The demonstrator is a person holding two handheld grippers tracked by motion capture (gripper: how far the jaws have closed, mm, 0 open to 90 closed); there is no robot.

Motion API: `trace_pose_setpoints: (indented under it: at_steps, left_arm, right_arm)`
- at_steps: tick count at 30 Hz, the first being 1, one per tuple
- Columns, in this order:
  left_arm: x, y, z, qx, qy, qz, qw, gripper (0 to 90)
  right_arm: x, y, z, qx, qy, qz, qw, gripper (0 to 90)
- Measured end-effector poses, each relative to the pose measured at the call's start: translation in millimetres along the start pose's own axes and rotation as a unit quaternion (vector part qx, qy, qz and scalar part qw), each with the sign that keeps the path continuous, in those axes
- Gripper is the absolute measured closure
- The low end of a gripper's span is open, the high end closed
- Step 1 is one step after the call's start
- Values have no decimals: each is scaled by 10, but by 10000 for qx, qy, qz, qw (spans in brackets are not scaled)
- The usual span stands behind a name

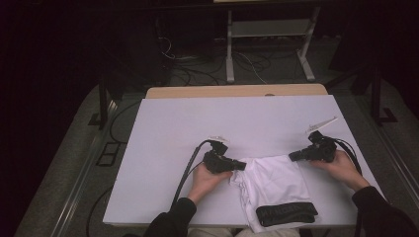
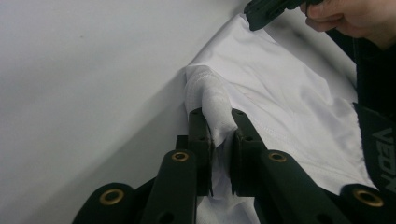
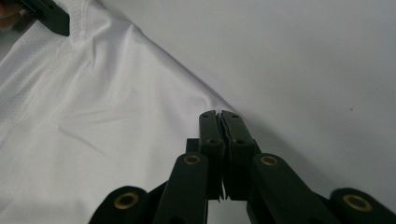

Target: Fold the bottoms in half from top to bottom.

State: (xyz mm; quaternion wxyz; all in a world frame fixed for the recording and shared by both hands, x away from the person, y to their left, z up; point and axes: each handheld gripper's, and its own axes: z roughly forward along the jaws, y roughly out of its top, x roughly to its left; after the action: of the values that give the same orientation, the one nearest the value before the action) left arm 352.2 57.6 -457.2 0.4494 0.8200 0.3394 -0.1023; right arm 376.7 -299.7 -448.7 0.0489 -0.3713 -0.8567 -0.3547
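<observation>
One white table (image 1: 168,148), one white garment (image 1: 276,185), two grippers, two hands. From the left: the left hand (image 1: 207,180) comes in from the near edge, and the left gripper (image 1: 240,165) it holds sits at the garment's left edge, jaws squeezed onto a bunched roll of white cloth (image 2: 212,105); you can see the fabric wedged between the black pads in the left gripper view. The garment itself lies flat toward the near edge of the table, right of centre, with one black band (image 1: 286,214) across its near end. Over on the right, the right gripper (image 1: 293,156) is at the garment's far right corner, jaws pressed together with a thin edge of cloth between them, the right hand (image 1: 341,165) behind it.
</observation>
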Motion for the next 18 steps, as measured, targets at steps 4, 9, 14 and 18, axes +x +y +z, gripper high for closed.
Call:
trace_pose_setpoints:
  at_steps: [4, 9, 14, 18]
  left_arm:
    - [-104, 35, -30, -14, 233, 369, 9990, 825]
    - [-169, 67, -90, -130, 373, 577, 9976, 828]
    - [-110, 89, -184, -165, 509, 572, 9969, 828]
    - [-84, 113, -229, -109, 570, 595, 9965, 828]
  right_arm:
    - [8, 13, -6, -28, 20, 86, 10000, 871]
    - [45, 66, 21, -70, -3, 107, 9999, 873]
    - [84, 145, 69, -174, -127, 122, 9997, 873]
    - [100, 200, 98, -262, -194, 179, 9993, 873]
